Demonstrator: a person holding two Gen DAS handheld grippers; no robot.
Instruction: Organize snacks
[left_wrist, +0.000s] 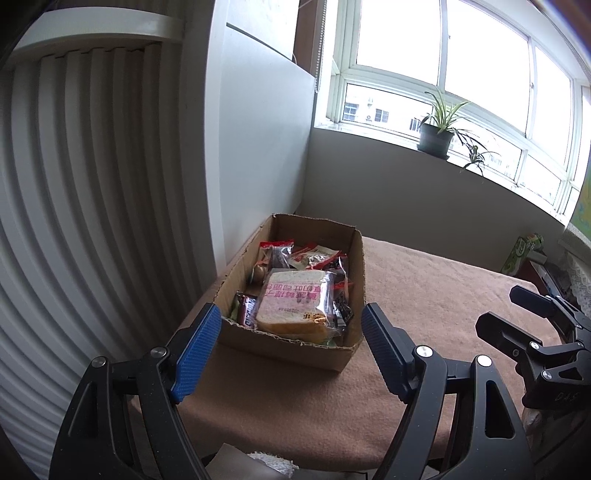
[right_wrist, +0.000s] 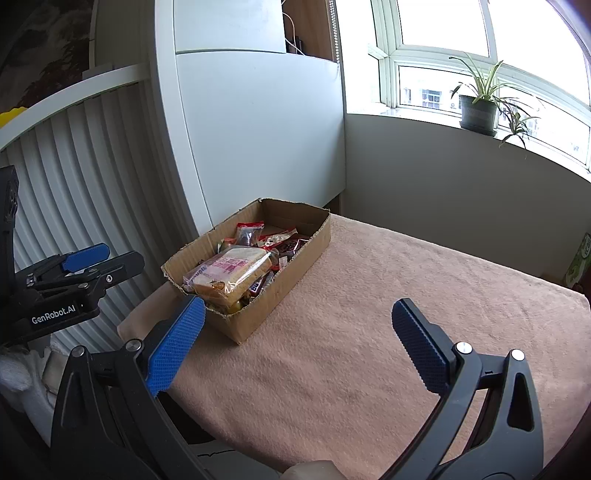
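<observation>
Jaws of the left gripper (left_wrist: 291, 343) and the right gripper (right_wrist: 295, 339) stand wide apart, gripping nothing, above the pink blanket (right_wrist: 369, 332). Beyond, the cardboard box (left_wrist: 291, 347) holds the snacks (left_wrist: 295, 295), bread packet (right_wrist: 232, 273) on top.

box (left_wrist: 334, 360): matt corrugated cardboard
table cover (right_wrist: 369, 332): fuzzy cloth
bread wrapper (left_wrist: 291, 299): glossy clear plastic
gripper pads (right_wrist: 175, 345): ribbed blue

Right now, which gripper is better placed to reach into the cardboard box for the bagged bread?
Left, probably. In the left wrist view the cardboard box and bagged bread sit straight ahead between the open left gripper fingers. The open right gripper faces bare blanket, with the box off to its left.
</observation>
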